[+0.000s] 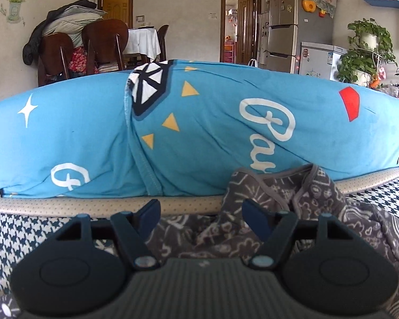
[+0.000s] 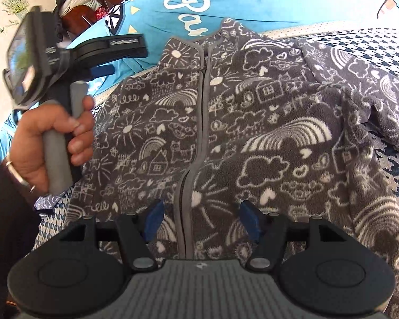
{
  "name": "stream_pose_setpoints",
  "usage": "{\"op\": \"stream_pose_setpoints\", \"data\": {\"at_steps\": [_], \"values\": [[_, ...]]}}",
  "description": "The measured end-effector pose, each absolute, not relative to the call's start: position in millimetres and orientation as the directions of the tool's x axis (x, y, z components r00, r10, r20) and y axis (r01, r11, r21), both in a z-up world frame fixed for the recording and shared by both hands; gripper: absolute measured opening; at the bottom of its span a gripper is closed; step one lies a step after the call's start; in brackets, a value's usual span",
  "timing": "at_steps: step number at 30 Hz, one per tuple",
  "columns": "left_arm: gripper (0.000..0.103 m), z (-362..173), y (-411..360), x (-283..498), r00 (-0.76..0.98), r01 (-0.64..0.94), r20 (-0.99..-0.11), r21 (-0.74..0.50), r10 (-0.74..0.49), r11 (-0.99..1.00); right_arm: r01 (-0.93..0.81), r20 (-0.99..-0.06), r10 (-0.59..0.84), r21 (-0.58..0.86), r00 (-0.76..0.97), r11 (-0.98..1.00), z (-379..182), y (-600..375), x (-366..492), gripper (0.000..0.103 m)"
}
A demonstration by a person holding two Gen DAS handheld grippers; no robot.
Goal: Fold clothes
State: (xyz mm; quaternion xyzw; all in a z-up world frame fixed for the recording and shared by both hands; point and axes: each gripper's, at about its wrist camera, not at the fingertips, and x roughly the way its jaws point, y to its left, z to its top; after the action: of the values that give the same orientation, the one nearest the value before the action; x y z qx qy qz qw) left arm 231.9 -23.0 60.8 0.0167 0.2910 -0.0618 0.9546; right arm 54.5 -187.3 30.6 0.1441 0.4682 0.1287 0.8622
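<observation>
— Where's the jacket [image 2: 226, 122]?
— Spread front-up on the houndstooth cover [image 2: 385, 42], its collar by the blue quilt [image 1: 199, 122].
— And the right gripper [image 2: 200, 220]?
— Over the zip, fingers wide, holding nothing.
— The left gripper [image 1: 200, 216]?
— Near the collar, fingers wide too, gripped by a hand [image 2: 53, 135].
</observation>
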Motion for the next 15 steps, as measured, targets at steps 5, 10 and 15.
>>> {"op": "stream_pose_setpoints", "data": {"at_steps": [5, 10, 15], "values": [[0.070, 47.1, -38.2, 251.8, 0.805, 0.153, -0.577, -0.014, -0.133, 0.988, -0.082, -0.774, 0.361, 0.376, 0.520, 0.923, 29.8, -189.0, 54.7, 0.064], [0.070, 36.9, -53.9, 269.5, 0.773, 0.188, -0.611, -0.033, -0.169, 0.982, -0.082, -0.777, 0.363, 0.376, 0.515, 0.923, 29.2, -188.9, 54.1, 0.064], [0.038, 30.1, -66.9, 283.0, 0.753, 0.202, -0.633, -0.042, -0.182, 0.979, -0.088, -0.779, 0.365, 0.374, 0.510, 0.923, 28.3, -189.2, 54.2, 0.064]]}}
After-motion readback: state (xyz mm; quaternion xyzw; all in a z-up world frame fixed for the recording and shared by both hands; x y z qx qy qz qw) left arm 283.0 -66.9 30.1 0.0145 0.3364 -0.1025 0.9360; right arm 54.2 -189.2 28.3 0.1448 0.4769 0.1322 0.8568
